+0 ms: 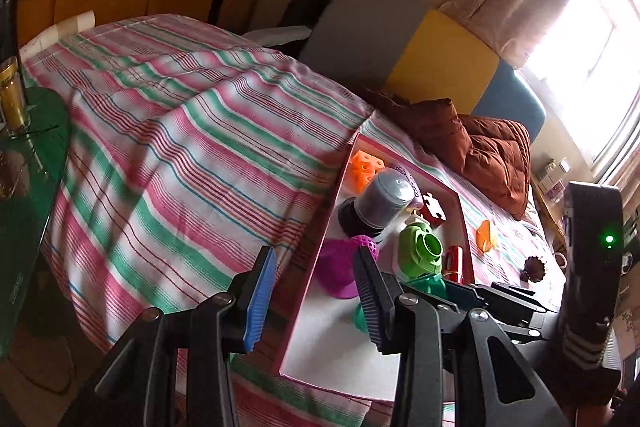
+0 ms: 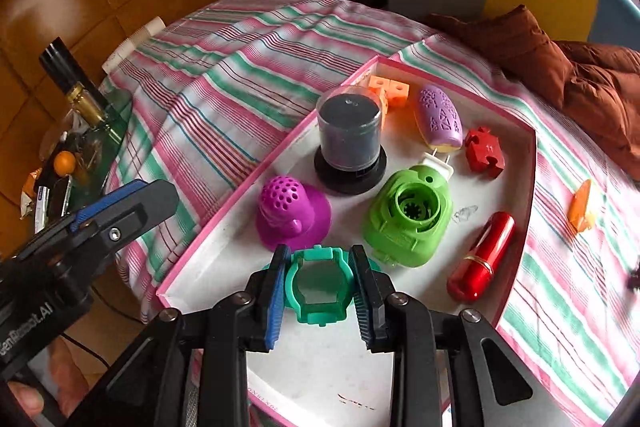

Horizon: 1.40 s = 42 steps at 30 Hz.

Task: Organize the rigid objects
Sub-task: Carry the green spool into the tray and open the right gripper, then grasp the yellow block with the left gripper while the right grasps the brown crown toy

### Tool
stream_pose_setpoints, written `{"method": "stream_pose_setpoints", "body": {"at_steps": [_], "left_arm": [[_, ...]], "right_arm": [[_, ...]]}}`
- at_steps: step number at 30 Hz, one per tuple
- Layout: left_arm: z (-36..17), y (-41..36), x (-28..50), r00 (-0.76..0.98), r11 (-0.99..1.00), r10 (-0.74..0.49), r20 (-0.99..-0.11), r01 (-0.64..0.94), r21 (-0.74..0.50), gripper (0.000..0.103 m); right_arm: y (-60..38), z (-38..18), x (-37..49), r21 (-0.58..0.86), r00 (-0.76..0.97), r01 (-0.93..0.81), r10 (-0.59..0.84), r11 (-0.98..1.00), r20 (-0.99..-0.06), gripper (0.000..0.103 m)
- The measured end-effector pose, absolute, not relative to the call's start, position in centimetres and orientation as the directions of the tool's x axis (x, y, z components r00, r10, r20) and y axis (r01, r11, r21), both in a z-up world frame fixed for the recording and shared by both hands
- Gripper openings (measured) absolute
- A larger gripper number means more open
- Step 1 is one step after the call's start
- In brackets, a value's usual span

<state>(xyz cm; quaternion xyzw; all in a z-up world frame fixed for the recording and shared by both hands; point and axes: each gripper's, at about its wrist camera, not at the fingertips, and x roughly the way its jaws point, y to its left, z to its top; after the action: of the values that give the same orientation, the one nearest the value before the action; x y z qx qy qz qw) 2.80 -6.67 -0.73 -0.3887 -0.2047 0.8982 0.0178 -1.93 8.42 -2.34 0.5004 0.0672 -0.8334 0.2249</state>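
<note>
The right gripper (image 2: pixel 319 291) held a teal frame-shaped piece (image 2: pixel 319 289) between its jaws, above the near part of a pink-rimmed tray (image 2: pixel 530 163) on a striped bedcover (image 2: pixel 224 67). Beyond the teal piece, in the tray, stood a purple perforated cap (image 2: pixel 290 215), a dark cylinder (image 2: pixel 349 139) and a green housing (image 2: pixel 408 223). A red tube (image 2: pixel 482 257) lay right of the housing. The left gripper (image 2: pixel 116 203) was left of the tray.

Two black handheld grippers, left gripper (image 1: pixel 316 301) and right gripper (image 2: pixel 320 293), with ribbed blue finger pads (image 2: pixel 276 301), silver screws and white lettering.
</note>
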Motion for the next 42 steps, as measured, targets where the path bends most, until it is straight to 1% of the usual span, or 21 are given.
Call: {"method": "stream_pose_setpoints", "body": {"at_steps": [3, 4, 7, 11, 13, 17, 21, 26, 29, 32, 34, 36, 38, 40, 42], "left_arm": [[-0.7, -6.6, 2.9, -0.698, -0.914, 0.193, -0.690, 0.127, -0.384, 0.040], [-0.7, -6.5, 2.9, -0.698, -0.914, 0.193, -0.690, 0.128, -0.385, 0.040], [-0.8, -6.5, 2.9, -0.699, -0.914, 0.196, -0.688, 0.125, -0.387, 0.040], [-0.6, -5.7, 3.1, -0.701, -0.914, 0.217, -0.680, 0.100, -0.394, 0.040], [-0.4, -5.0, 3.3, -0.702, -0.918, 0.225, -0.676, 0.080, -0.389, 0.040], [0.0, -3.3, 3.4, -0.692, -0.928, 0.249, -0.678, 0.029, -0.371, 0.040], [0.2, -0.8, 3.5, -0.658, -0.919, 0.339, -0.672, -0.081, -0.385, 0.040], [0.8, 3.8, 3.2, -0.585, -0.911, 0.409, -0.701, -0.219, -0.349, 0.040], [1.5, 7.1, 2.8, -0.560, -0.904, 0.427, -0.710, -0.289, -0.316, 0.040], [2.0, 10.4, 1.9, -0.528, -0.883, 0.462, -0.713, -0.350, -0.313, 0.041], [2.2, 12.5, 0.9, -0.505, -0.876, 0.470, -0.724, -0.365, -0.315, 0.042], [2.4, 14.9, -0.3, -0.502, -0.874, 0.464, -0.730, -0.393, -0.286, 0.047], [2.3, 17.2, -1.9, -0.474, -0.870, 0.469, -0.745, -0.394, -0.297, 0.048], [2.2, 19.2, -3.8, -0.455, -0.863, 0.483, -0.748, -0.393, -0.317, 0.048], [1.7, 21.3, -5.3, -0.480, -0.886, 0.435, -0.762, -0.379, -0.267, 0.048]], "right_arm": [[9.8, -1.8, -1.2, 0.179, -0.394, 0.433, -0.364, -0.883, -0.844, 0.051], [10.4, -1.5, -1.0, 0.195, -0.403, 0.428, -0.380, -0.882, -0.833, 0.051], [12.4, -0.6, 0.0, 0.193, -0.460, 0.402, -0.379, -0.895, -0.803, 0.051], [16.2, 0.1, 1.0, 0.208, -0.532, 0.310, -0.351, -0.928, -0.771, 0.052], [18.1, 0.0, 1.1, 0.219, -0.555, 0.252, -0.326, -0.943, -0.765, 0.055], [21.4, -0.5, 1.3, 0.216, -0.585, 0.151, -0.264, -0.965, -0.767, 0.055], [24.8, -1.6, 1.5, 0.191, -0.602, 0.054, -0.185, -0.980, -0.777, 0.055], [28.6, -3.2, 2.3, 0.100, -0.627, -0.081, -0.027, -0.992, -0.778, 0.056], [31.8, -4.2, 3.0, 0.110, -0.635, -0.165, 0.020, -0.980, -0.772, 0.055], [34.6, -4.8, 3.8, 0.088, -0.650, -0.256, 0.104, -0.963, -0.753, 0.056], [36.1, -5.0, 4.4, 0.063, -0.661, -0.308, 0.166, -0.949, -0.732, 0.056], [37.4, -5.2, 5.1, 0.057, -0.673, -0.351, 0.210, -0.934, -0.710, 0.057], [38.2, -5.3, 5.7, 0.057, -0.683, -0.381, 0.239, -0.923, -0.690, 0.057], [38.8, -5.5, 6.2, 0.074, -0.691, -0.397, 0.244, -0.915, -0.681, 0.057], [39.4, -5.7, 6.6, 0.110, -0.701, -0.410, 0.236, -0.905, -0.673, 0.057]]}}
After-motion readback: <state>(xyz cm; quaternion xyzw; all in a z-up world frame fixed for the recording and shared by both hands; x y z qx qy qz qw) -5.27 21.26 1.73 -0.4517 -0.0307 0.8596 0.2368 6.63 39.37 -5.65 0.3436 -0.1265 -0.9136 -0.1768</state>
